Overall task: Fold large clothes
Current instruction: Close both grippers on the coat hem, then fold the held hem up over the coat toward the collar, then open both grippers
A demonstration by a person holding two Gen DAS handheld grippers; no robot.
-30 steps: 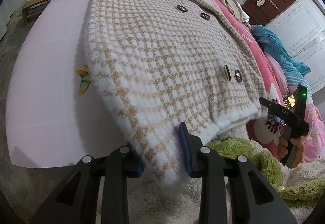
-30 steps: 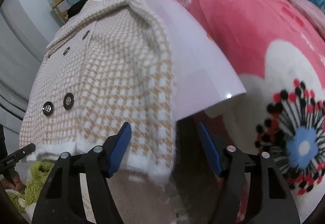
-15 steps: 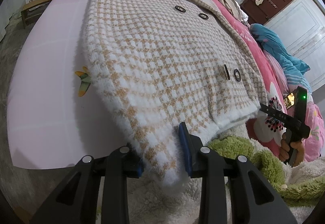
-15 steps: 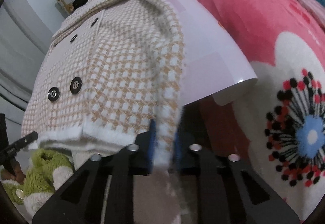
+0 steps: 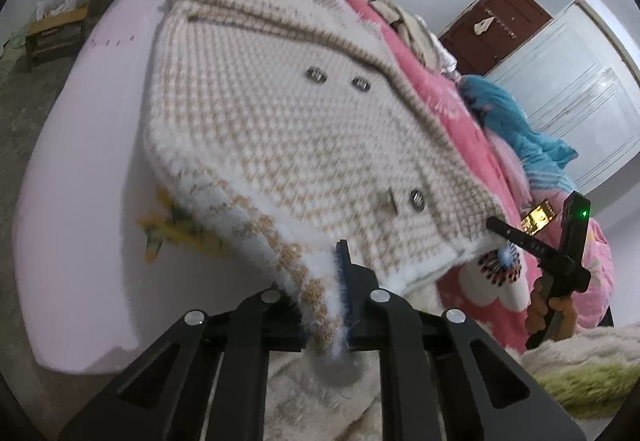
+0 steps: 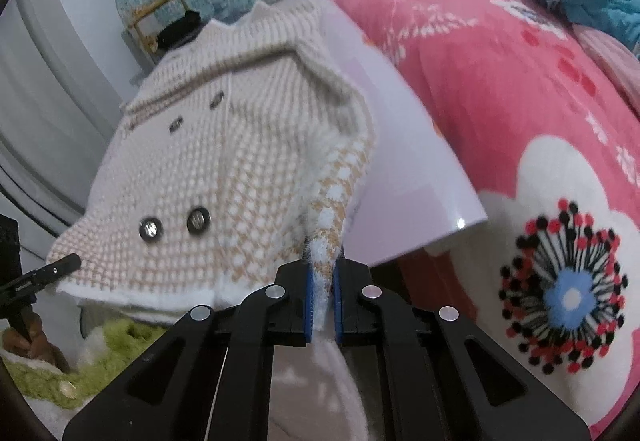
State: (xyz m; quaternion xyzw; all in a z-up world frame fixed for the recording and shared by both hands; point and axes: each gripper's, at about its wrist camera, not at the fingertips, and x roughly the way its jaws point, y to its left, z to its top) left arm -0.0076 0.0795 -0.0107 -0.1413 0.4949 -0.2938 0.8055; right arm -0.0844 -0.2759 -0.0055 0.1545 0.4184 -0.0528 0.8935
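both left gripper [image 5: 320, 305] and right gripper [image 6: 321, 295] pinch the fuzzy houndstooth coat [image 5: 300, 129] hem.

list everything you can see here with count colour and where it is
coat: one, cream and tan check with dark buttons, spread on the board, near hem corners pinched up
board: one, pale pink, under the coat
blanket: one, pink with white flowers, on the bed beside the board
blue cloth: one, teal, far end of the bed
fluffy throw: one, green and white, below the coat hem
door: one, dark red, far wall
left gripper: one, black with blue pads, closing on a hem corner
right gripper: one, black with blue pads, shut on the other hem corner
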